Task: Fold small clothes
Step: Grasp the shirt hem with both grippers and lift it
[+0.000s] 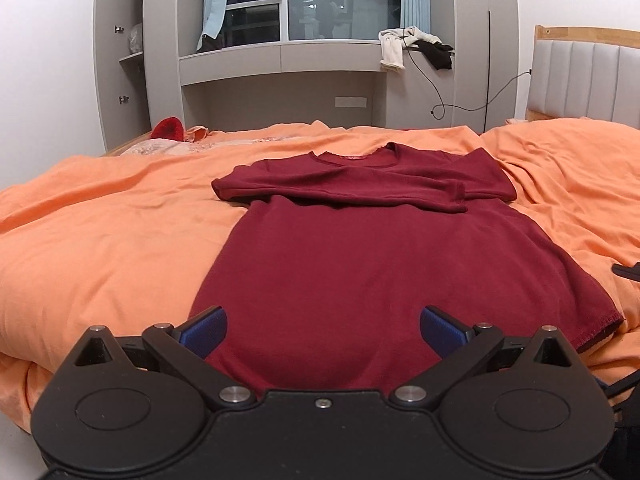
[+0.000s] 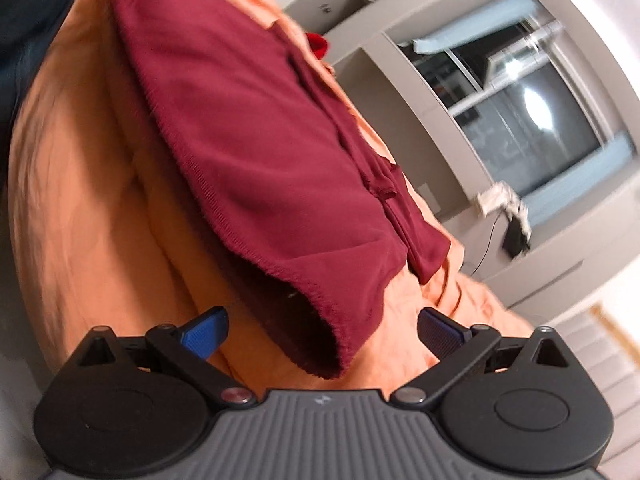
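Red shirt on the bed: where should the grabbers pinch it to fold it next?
Probably the bottom hem of the red shirt, one corner per gripper, coming from the near edge. Its sleeves already lie folded across the chest, and the hem corner lifts slightly off the orange blanket.

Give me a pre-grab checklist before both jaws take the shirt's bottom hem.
1. Left gripper jaws open, nothing between the pads: ok.
2. Right gripper jaws open, not pressing cloth: ok.
3. Maroon shirt flat on the orange bedcover: ok.
4. Both sleeves folded across the chest: ok.
5. Hem corner lined up between the right jaws: ok.
6. Left jaws at the hem's left corner: not ok, over mid-hem.
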A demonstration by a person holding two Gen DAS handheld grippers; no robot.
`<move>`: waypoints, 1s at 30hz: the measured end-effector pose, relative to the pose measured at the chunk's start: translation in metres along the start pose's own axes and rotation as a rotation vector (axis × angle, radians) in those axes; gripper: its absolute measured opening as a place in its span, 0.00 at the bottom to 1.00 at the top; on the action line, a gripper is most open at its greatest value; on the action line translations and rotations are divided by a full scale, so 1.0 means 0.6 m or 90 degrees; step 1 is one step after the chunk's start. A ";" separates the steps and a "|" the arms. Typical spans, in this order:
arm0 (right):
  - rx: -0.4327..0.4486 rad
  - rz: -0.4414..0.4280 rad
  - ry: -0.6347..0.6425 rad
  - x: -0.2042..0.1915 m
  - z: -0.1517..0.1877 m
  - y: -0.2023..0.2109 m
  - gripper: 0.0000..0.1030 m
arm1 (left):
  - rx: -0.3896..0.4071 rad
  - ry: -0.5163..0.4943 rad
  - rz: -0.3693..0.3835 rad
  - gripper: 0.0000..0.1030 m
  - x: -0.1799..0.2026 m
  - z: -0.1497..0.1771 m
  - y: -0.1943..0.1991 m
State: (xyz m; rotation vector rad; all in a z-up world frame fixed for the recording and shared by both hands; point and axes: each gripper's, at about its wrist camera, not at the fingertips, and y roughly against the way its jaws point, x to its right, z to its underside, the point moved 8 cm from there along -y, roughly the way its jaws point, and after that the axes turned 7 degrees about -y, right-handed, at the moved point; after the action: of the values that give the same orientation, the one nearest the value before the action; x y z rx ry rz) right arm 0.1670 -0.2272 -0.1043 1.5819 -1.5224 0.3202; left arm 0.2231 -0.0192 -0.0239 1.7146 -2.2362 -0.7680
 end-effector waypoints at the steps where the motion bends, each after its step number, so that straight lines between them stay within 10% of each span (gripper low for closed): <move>1: 0.005 0.011 0.020 -0.005 0.001 -0.002 0.92 | 0.000 -0.002 0.001 0.99 0.002 0.001 0.000; 5: 0.033 0.028 0.028 -0.004 0.001 0.003 0.82 | 0.001 -0.011 0.005 0.99 0.005 0.002 0.000; 15: 0.073 0.015 0.088 -0.035 0.002 0.015 0.06 | 0.024 -0.054 0.042 0.99 0.035 0.008 0.005; 30: 0.181 -0.111 -0.226 0.170 -0.118 0.058 0.04 | 0.080 -0.313 -0.034 0.94 0.169 0.040 -0.048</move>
State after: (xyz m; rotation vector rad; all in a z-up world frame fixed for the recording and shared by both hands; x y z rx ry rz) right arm 0.1841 -0.2388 0.0230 2.0693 -1.6408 0.1672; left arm 0.2058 -0.1138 -0.0734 1.8020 -2.6051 -1.1947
